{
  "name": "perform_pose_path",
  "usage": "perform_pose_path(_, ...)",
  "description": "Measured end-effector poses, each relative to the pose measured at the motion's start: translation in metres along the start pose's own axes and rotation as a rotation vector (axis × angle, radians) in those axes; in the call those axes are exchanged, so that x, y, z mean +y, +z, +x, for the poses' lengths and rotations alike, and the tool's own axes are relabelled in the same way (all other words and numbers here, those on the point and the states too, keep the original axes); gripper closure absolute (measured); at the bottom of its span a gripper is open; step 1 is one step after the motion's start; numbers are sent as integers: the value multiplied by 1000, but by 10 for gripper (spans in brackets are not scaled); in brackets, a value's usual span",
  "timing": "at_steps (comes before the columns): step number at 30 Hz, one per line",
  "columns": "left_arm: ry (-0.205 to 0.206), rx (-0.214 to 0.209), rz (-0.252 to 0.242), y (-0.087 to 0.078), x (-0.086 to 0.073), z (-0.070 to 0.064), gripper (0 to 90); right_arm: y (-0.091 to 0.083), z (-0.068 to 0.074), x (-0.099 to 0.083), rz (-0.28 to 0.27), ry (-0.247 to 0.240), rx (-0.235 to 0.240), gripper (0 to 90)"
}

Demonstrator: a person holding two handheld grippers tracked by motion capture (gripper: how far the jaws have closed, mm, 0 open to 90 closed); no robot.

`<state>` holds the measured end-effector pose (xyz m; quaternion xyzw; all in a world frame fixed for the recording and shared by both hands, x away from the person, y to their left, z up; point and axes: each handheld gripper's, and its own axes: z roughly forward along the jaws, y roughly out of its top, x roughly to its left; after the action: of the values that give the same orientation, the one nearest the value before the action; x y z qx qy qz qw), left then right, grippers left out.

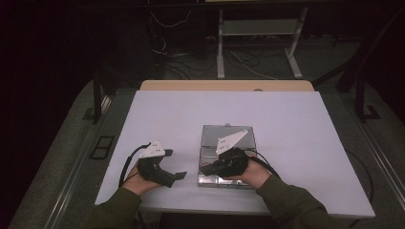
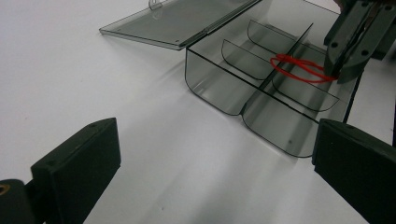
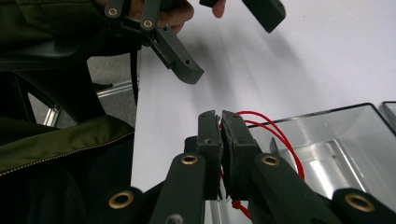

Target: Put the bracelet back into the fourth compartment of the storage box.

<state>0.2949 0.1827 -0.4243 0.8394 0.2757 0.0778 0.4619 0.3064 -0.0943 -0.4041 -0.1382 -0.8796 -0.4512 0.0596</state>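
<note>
A clear plastic compartment box (image 2: 212, 88) lies on the white table, its lid (image 2: 182, 21) folded flat behind it. My right gripper (image 3: 219, 116) is shut on a red rubber band (image 3: 275, 133) and holds it just over the box's near compartments. In the left gripper view, that red rubber band (image 2: 299, 70) hangs from the right gripper (image 2: 343, 63) above a divider. My left gripper (image 2: 217, 135) is open wide with nothing between its jaws, low over the bare table to the left of the box. From above, the left gripper (image 1: 175, 164) and right gripper (image 1: 205, 168) are close together.
The white board (image 1: 286, 124) covers the table, whose wooden edge (image 1: 224, 85) shows at the back. The box (image 1: 206, 180) sits near the front edge, and its lid (image 1: 229, 134) points away. Cables and a metal frame (image 1: 258, 43) lie on the floor beyond.
</note>
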Motion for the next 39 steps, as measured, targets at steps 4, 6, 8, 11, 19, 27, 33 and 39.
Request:
perform_pose_path(4, 0, -1, 0, 0, 0, 0, 5, 4, -1, 0, 10, -14, -5, 855)
perform_pose_path(6, 2, -2, 2, 0, 0, 0, 5, 5, -1, -1, 13, 3, 1, 848)
perform_pose_path(8, 3, -2, 3, 0, 0, 0, 5, 5, -2, -2, 23, -9, -5, 843)
perform_pose_path(11, 2, -2, 1, 0, 0, 0, 5, 6, -2, -2, 26, -13, -4, 843)
perform_pose_path(19, 5, -2, 2, 0, 0, 0, 5, 4, -2, -2, 26, -13, -6, 806)
perform_pose_path(27, 5, -2, 0, 0, 0, 0, 5, -7, -5, -5, 14, 28, -28, 645)
perform_pose_path(33, 6, -1, 2, 0, 0, 0, 5, -21, -11, -11, -8, 38, -65, 511)
perform_pose_path(39, 7, -1, 3, 0, 0, 0, 5, -35, -16, -16, -35, 53, -111, 458)
